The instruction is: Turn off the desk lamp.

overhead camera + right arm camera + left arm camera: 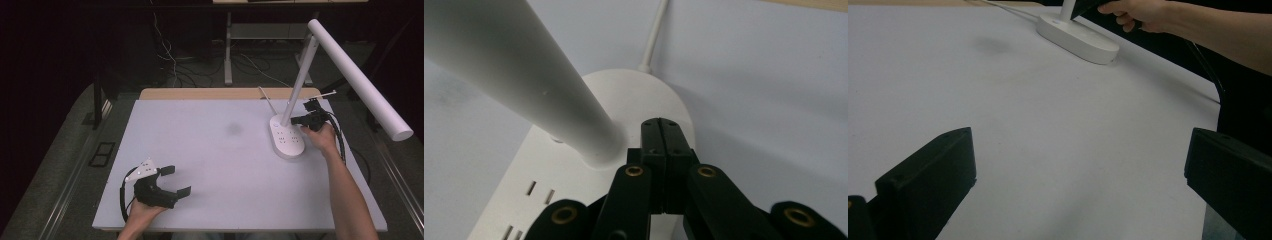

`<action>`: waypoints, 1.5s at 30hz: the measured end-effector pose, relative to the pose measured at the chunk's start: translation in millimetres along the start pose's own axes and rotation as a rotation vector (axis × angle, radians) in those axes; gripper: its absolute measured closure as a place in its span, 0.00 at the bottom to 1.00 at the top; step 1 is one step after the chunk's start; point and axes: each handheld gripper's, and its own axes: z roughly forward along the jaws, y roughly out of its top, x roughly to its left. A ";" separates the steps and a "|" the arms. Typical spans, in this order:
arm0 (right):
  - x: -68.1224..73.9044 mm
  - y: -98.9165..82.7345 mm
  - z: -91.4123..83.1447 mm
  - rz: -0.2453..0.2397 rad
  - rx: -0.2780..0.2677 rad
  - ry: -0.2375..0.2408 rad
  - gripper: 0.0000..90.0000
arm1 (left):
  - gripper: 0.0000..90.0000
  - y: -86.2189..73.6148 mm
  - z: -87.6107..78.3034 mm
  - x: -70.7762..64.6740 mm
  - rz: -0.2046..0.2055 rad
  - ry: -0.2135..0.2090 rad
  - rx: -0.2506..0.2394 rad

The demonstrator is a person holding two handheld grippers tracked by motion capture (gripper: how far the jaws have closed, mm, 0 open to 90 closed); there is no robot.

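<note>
Lamp [287,137] stands on the white table [215,150] at about two o'clock from the table's middle, its oval base [589,200] carrying socket slots, its post [524,75] leaning up to a long tube head [360,80] that reaches out past the right edge. A white cord [654,35] runs from the base toward twelve o'clock. Right gripper [663,130] has its jaws pressed together with nothing between them, tips over the base just beside the foot of the post. Left gripper [172,181] rests at seven o'clock, released, jaws wide apart over bare table.
</note>
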 end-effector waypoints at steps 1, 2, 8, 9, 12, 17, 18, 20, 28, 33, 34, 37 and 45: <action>0.1 0.6 -0.3 -0.004 0.003 -0.005 1.00 | 0.00 0.0 0.0 0.3 -0.001 0.000 -0.001; 0.7 0.9 -0.4 -0.009 0.010 -0.021 1.00 | 0.00 0.0 0.0 0.6 -0.001 0.001 0.000; -1.9 0.2 -1.3 0.004 0.014 0.003 1.00 | 0.00 0.1 0.3 0.3 -0.004 0.002 -0.001; -2.3 0.1 -1.3 0.005 0.011 0.004 1.00 | 0.00 0.1 0.3 0.3 -0.002 0.001 0.001; -2.6 -0.1 -1.3 0.011 0.012 0.008 1.00 | 0.00 0.1 0.1 -0.2 0.000 0.001 0.002; -2.3 -1.0 -1.2 0.017 0.006 0.002 1.00 | 0.00 0.1 -0.1 -0.6 0.001 0.002 0.001; -1.6 -1.2 -1.4 0.022 0.009 0.000 1.00 | 0.00 0.2 -0.2 -1.0 0.000 0.002 0.001; -0.3 -1.1 -1.5 0.021 0.012 -0.009 1.00 | 0.00 0.2 -0.5 -1.7 0.003 0.001 0.000; 4.0 -0.5 -0.6 0.005 0.003 -0.047 1.00 | 0.00 -0.1 -2.2 -1.3 0.000 0.003 -0.004; 2.2 0.2 -4.8 0.014 -0.027 -0.026 1.00 | 0.00 -0.2 -2.0 0.8 -0.002 0.004 -0.002; 2.2 0.2 -4.8 0.014 -0.027 -0.026 1.00 | 0.00 -0.1 -1.7 0.8 -0.004 0.004 -0.001; 3.3 1.7 -8.5 0.020 -0.042 0.001 1.00 | 0.00 0.1 -0.3 0.4 0.001 0.002 0.003; 2.3 0.5 1.3 0.030 -0.014 0.013 1.00 | 0.00 -0.6 -0.9 -0.2 -0.003 0.004 0.004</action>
